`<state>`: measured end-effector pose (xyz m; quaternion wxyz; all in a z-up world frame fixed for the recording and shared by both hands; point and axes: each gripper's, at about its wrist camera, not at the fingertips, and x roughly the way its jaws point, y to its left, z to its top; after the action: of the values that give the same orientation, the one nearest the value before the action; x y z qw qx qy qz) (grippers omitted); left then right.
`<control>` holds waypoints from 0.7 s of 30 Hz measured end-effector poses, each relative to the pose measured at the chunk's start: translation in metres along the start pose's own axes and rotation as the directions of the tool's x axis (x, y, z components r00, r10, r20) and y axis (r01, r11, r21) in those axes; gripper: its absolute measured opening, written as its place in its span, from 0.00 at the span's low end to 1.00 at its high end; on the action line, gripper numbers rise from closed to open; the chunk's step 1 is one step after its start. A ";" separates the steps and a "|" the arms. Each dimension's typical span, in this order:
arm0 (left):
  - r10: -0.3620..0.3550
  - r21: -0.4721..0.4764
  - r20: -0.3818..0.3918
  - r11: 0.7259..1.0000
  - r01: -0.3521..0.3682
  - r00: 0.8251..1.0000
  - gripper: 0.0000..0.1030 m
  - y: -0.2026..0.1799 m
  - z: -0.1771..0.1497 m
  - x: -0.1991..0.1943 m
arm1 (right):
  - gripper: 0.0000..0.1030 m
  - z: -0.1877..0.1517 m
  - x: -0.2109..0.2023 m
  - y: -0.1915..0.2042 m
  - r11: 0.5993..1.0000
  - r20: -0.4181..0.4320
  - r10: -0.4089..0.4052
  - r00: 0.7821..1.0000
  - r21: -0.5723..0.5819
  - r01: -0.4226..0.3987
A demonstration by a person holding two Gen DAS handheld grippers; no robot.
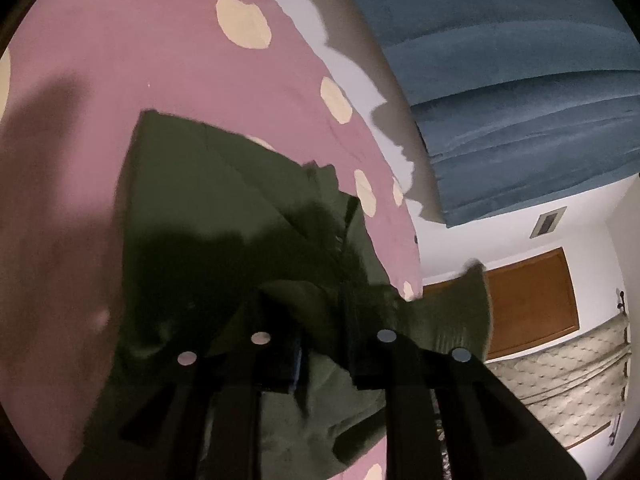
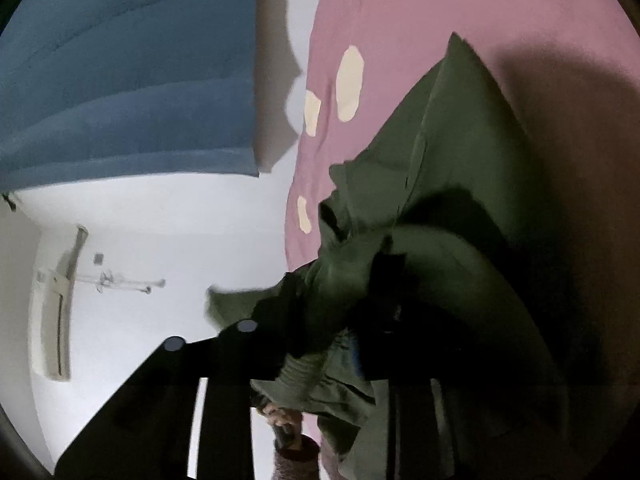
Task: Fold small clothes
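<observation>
My left claw (image 1: 320,320) is clamped narrowly on a bunched fold of the olive-green garment (image 1: 208,208), cloth pinched between its black fingers. My right claw (image 2: 332,312) also has green fabric between its fingers, with a ribbed cuff (image 2: 296,376) hanging just below; I cannot tell whether its pads press the cloth. The garment is dark, matte and creased, partly lifted at the claws, the rest lying on the pink bedsheet with cream spots (image 1: 160,60). Past the bed's edge I see a blue curtain (image 2: 120,80), a wall air conditioner (image 2: 54,320) and a wooden door (image 1: 532,304). A hand (image 2: 280,420) shows below.
</observation>
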<state>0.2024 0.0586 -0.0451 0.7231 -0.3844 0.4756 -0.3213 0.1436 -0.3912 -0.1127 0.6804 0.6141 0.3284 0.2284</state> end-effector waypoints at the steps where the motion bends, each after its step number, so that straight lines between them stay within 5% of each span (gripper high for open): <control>1: 0.003 0.001 0.002 1.000 -0.003 1.000 0.20 0.001 0.002 -0.001 | 0.29 0.003 0.000 0.000 1.000 0.001 -0.004 1.000 -0.005 0.004; 13: 0.017 -0.004 -0.006 1.000 -0.017 1.000 0.23 0.008 0.013 -0.018 | 0.50 0.012 -0.016 0.008 0.998 0.040 0.053 0.998 -0.030 -0.052; 16: -0.006 -0.030 -0.003 1.000 0.006 1.000 0.23 0.007 0.017 -0.018 | 0.52 0.011 -0.029 0.016 0.997 0.070 -0.014 0.997 -0.073 0.019; 18: 0.005 -0.020 0.032 1.000 -0.004 0.999 0.40 0.003 0.018 -0.028 | 0.54 0.009 -0.032 0.021 0.992 0.081 -0.062 0.995 -0.107 0.071; 21: 0.015 0.018 0.095 1.000 -0.017 0.995 0.48 -0.005 0.018 -0.052 | 0.56 0.004 -0.037 0.032 0.972 0.098 -0.144 0.985 -0.173 0.160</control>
<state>0.2005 0.1040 -0.0132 0.7510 -0.3886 0.4406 -0.3014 0.1244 -0.4153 -0.0749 0.7618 0.5321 0.3236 0.1782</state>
